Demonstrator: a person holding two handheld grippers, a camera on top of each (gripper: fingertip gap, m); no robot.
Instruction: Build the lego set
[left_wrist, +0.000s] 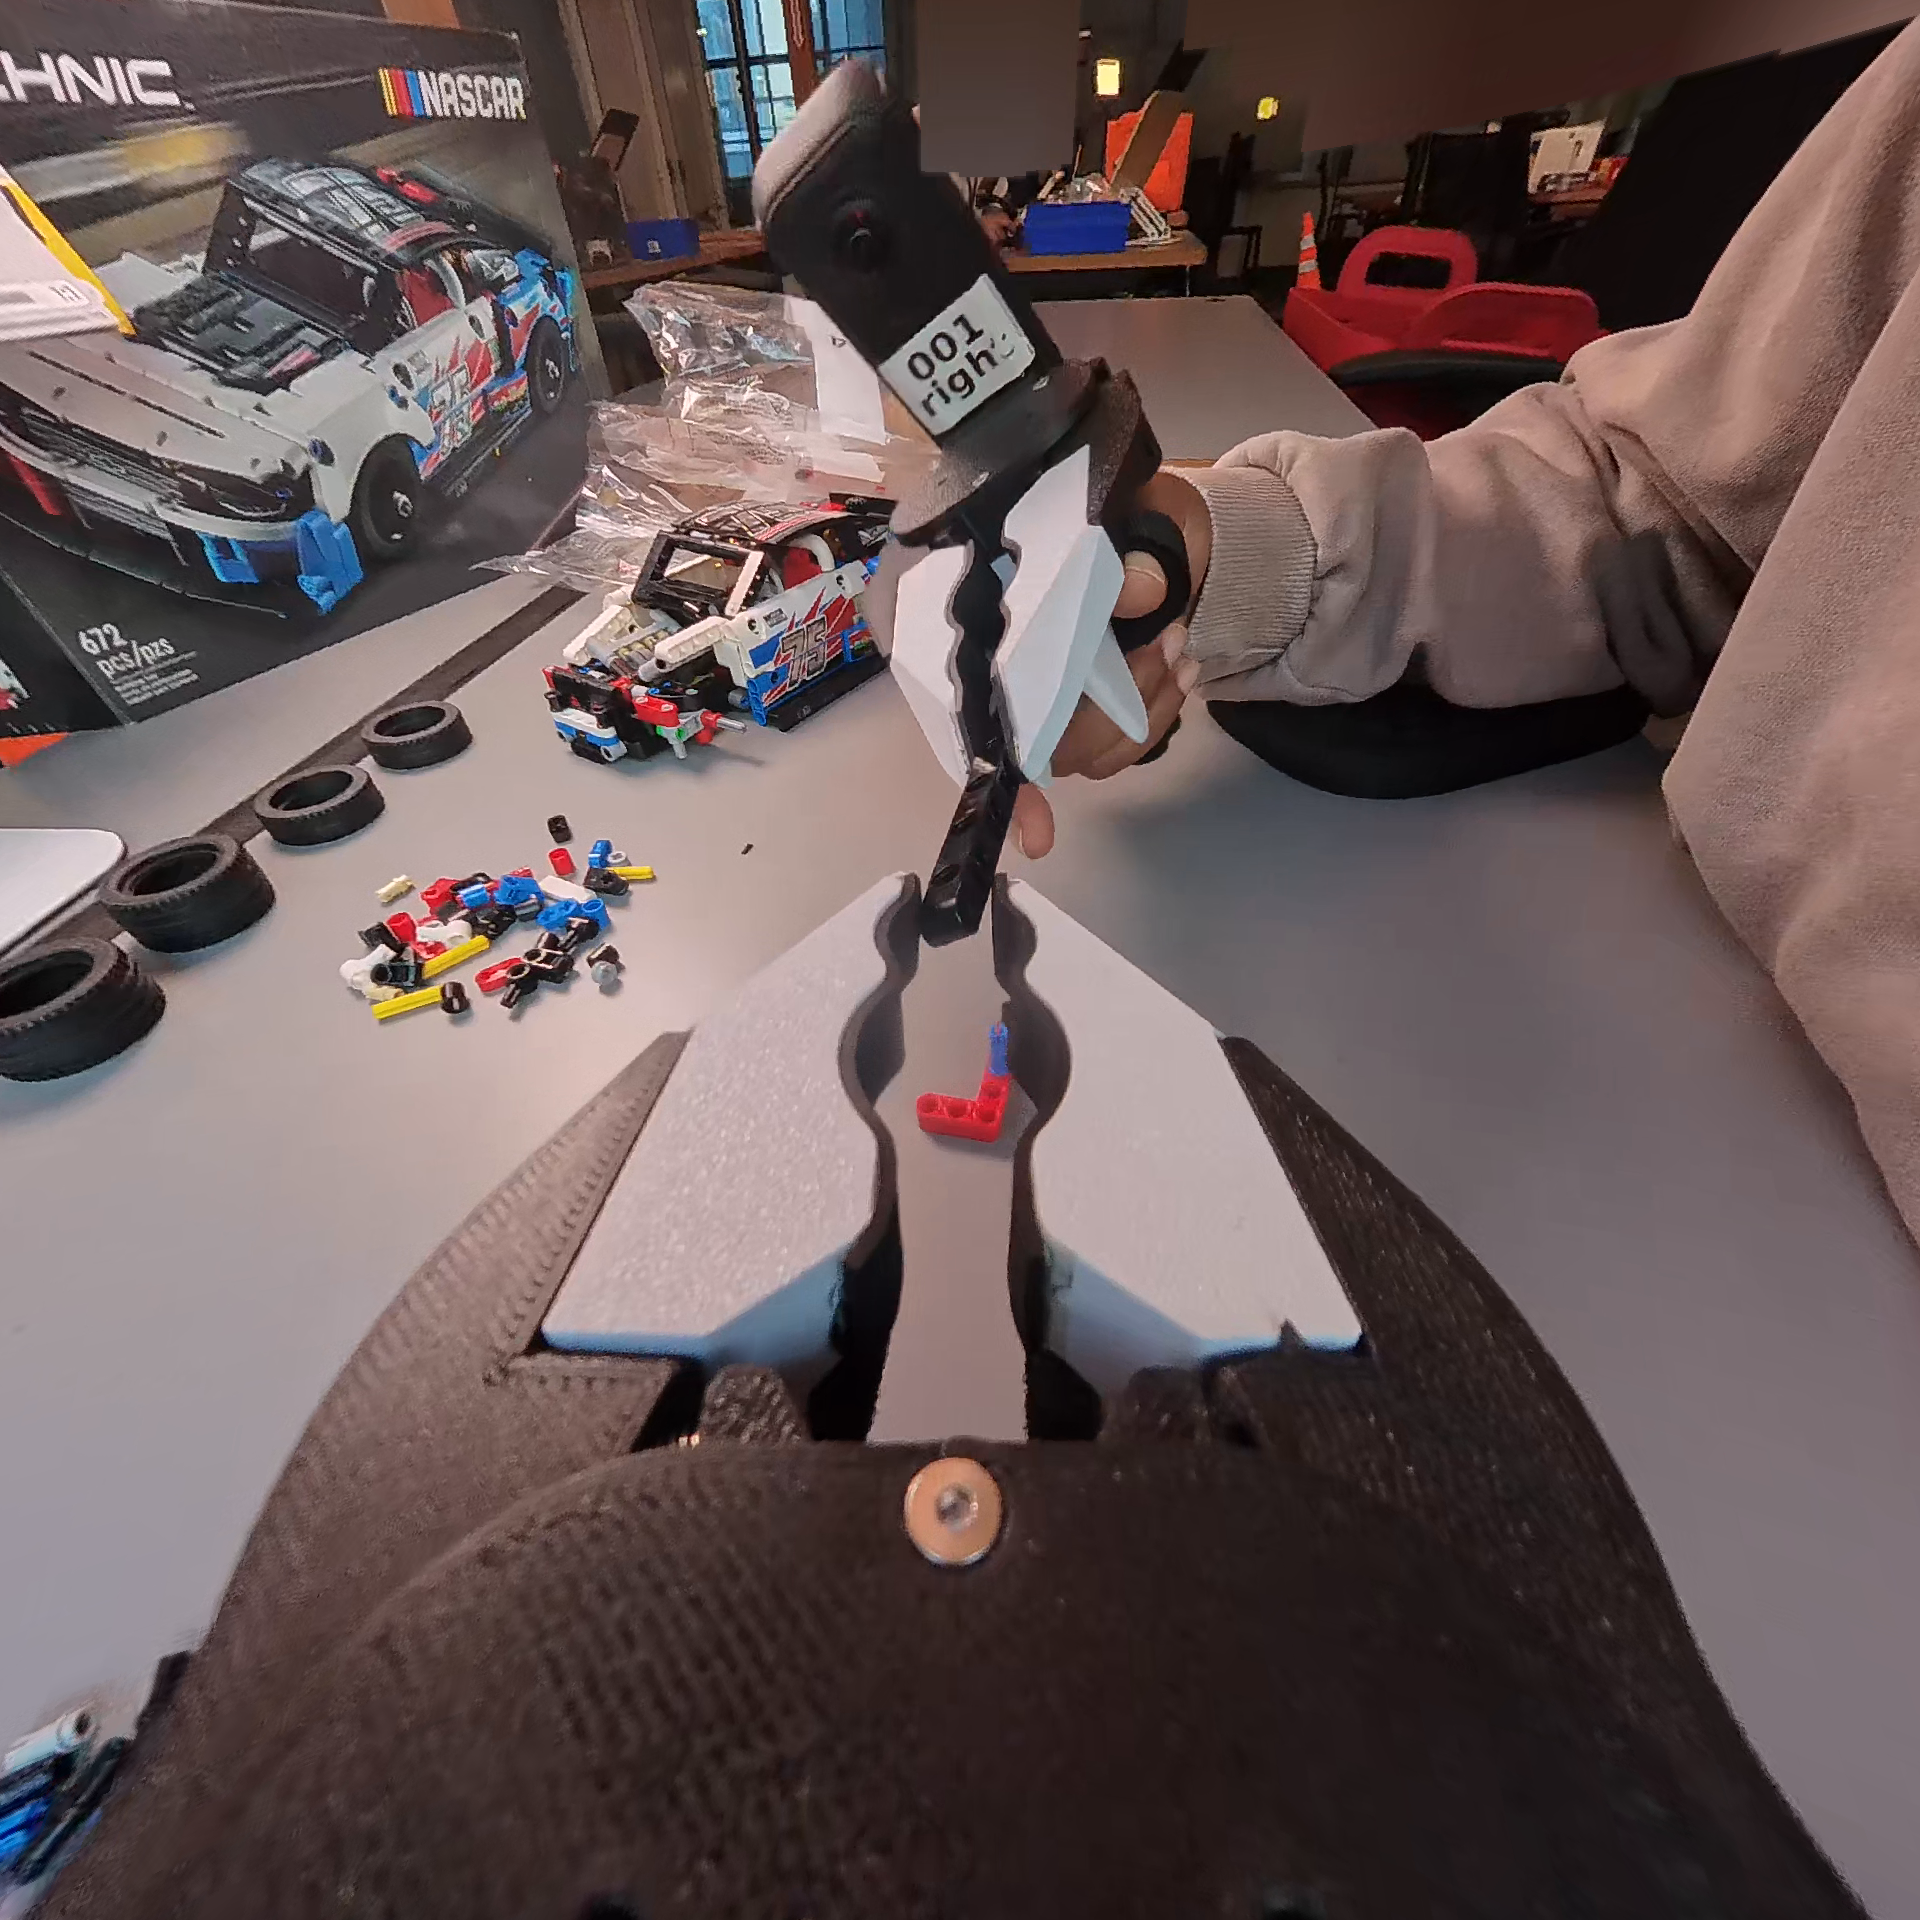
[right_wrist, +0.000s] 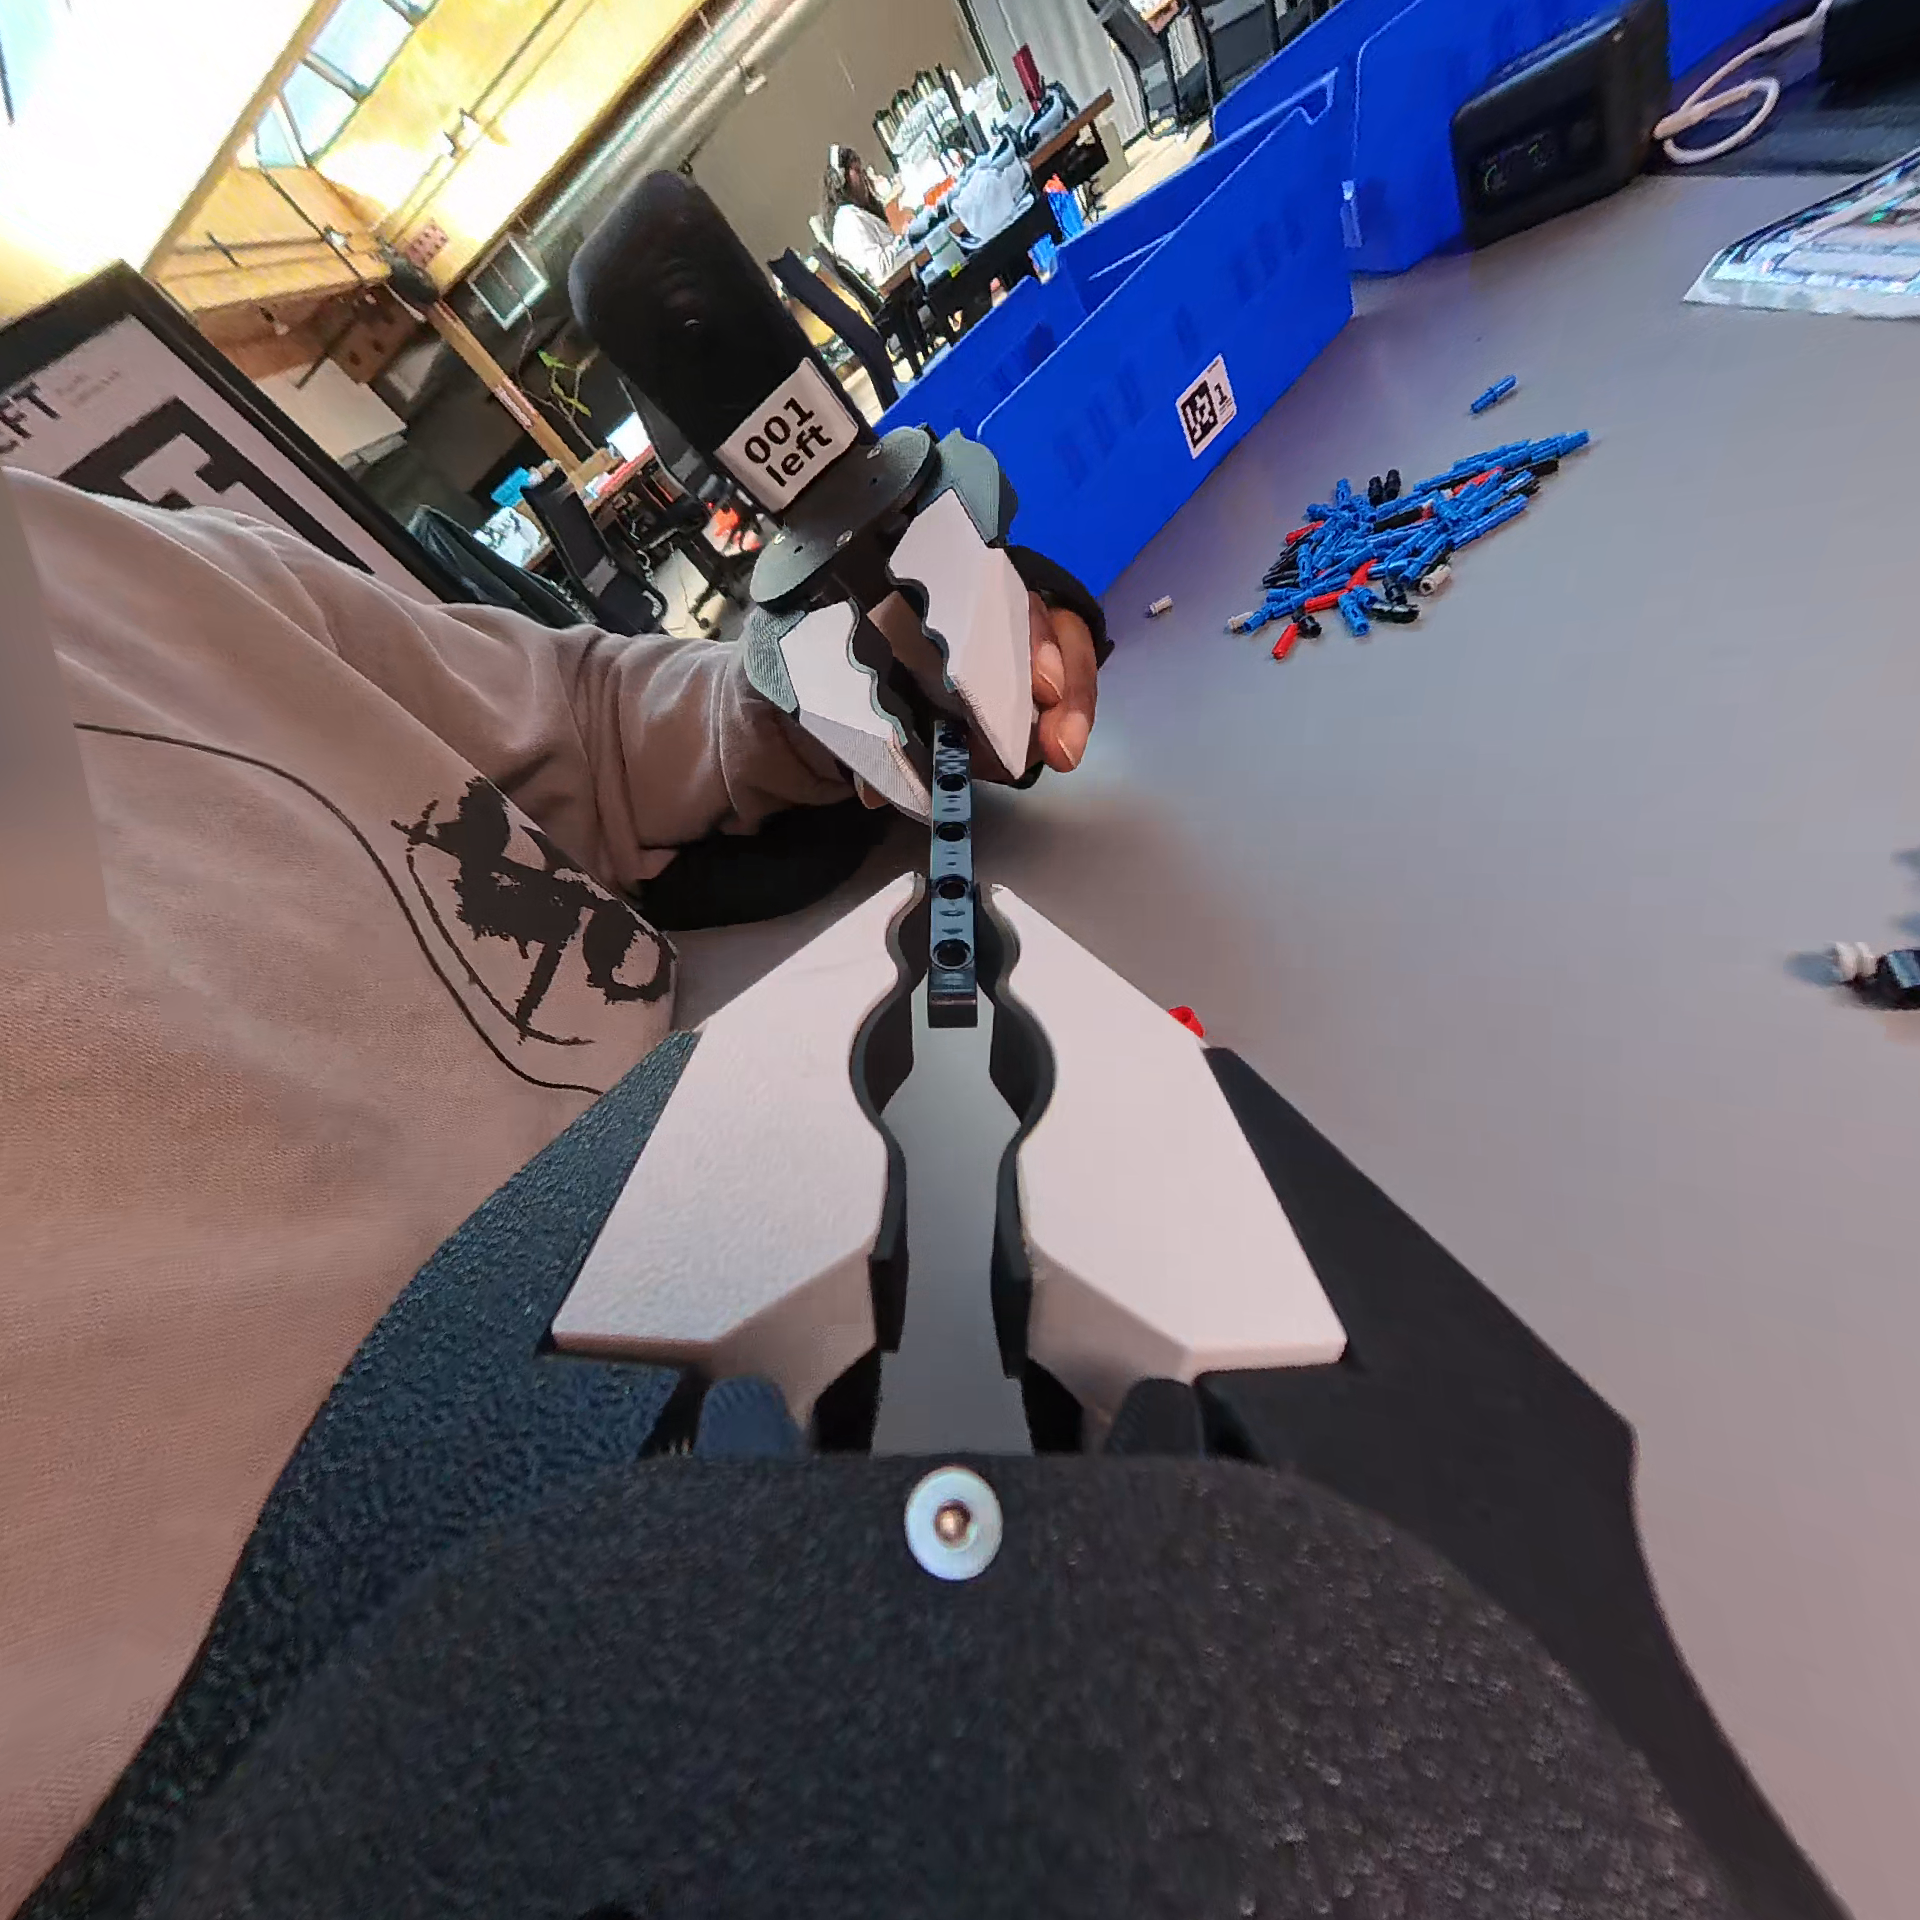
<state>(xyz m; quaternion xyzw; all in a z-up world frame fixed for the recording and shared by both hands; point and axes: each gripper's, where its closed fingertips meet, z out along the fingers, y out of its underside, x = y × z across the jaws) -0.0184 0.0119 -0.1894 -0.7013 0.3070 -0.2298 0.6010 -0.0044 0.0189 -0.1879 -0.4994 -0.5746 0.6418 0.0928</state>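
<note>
A long black beam with holes (right_wrist: 951, 883) is held in the air between both grippers. My right gripper (right_wrist: 954, 899) is shut on its near end in the right wrist view. My left gripper (left_wrist: 958, 896) is shut on the other end, which shows at its fingertips in the left wrist view (left_wrist: 961, 873). The left gripper (right_wrist: 956, 784) faces the right one and the right gripper (left_wrist: 987, 764) comes down from above. A red L-shaped piece with a blue pin (left_wrist: 966, 1107) lies on the grey table (left_wrist: 1351, 1039) under the left fingers.
A partly built race car (left_wrist: 727, 634), several black tyres (left_wrist: 187, 888), a pile of small coloured pieces (left_wrist: 499, 935), plastic bags (left_wrist: 727, 416) and the set's box (left_wrist: 260, 364) lie left. Blue bins (right_wrist: 1195, 343) and a pile of blue pins (right_wrist: 1392, 551) lie right.
</note>
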